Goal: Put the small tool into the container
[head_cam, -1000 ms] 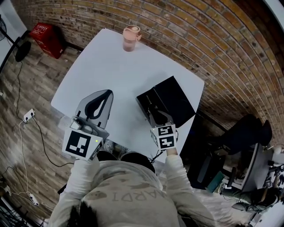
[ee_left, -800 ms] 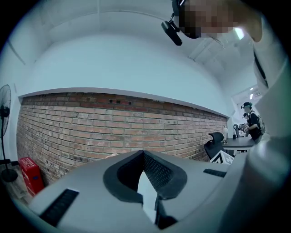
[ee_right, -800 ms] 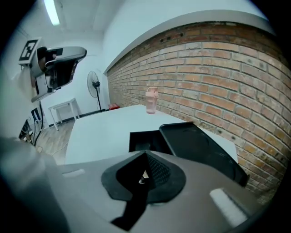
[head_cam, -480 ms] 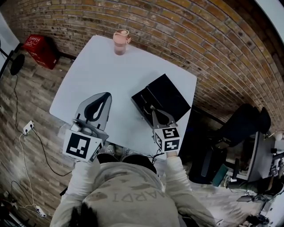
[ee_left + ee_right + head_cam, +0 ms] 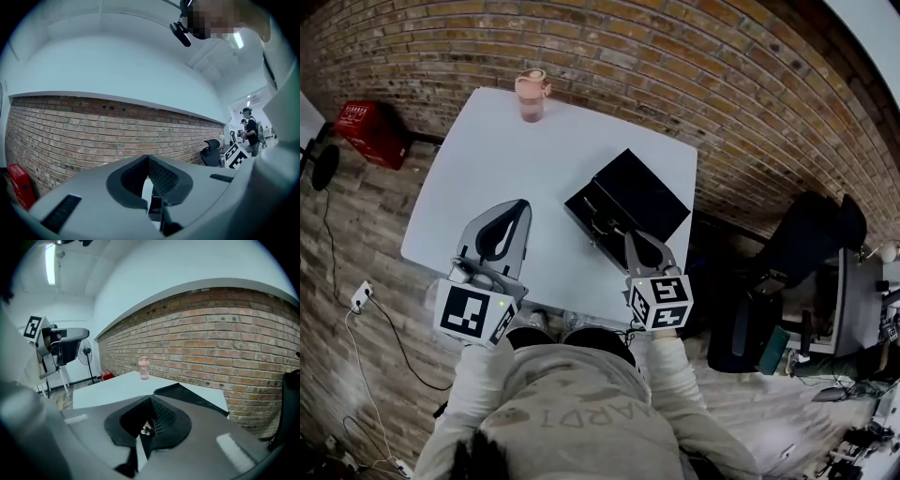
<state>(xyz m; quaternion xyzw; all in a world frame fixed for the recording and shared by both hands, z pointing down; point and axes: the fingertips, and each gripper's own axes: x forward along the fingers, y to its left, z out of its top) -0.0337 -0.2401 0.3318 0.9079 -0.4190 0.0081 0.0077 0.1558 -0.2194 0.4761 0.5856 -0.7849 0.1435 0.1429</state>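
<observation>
Your right gripper (image 5: 629,236) hangs over the near edge of the black container (image 5: 639,190), which sits open at the middle right of the white table (image 5: 506,159), lid tipped back toward the upper right. Its jaws are together at the tips. In the right gripper view, the small tool (image 5: 145,429) shows as a pale glint through the gap behind those tips. You cannot tell whether it is pinched or lying in the tray below. The head view shows small pale bits in the container's tray, too small to name.

Your left gripper (image 5: 522,206) is at lower left, above the table, jaws also together and holding nothing. A pink bottle (image 5: 530,94) stands upright at the table's far upper-left edge.
</observation>
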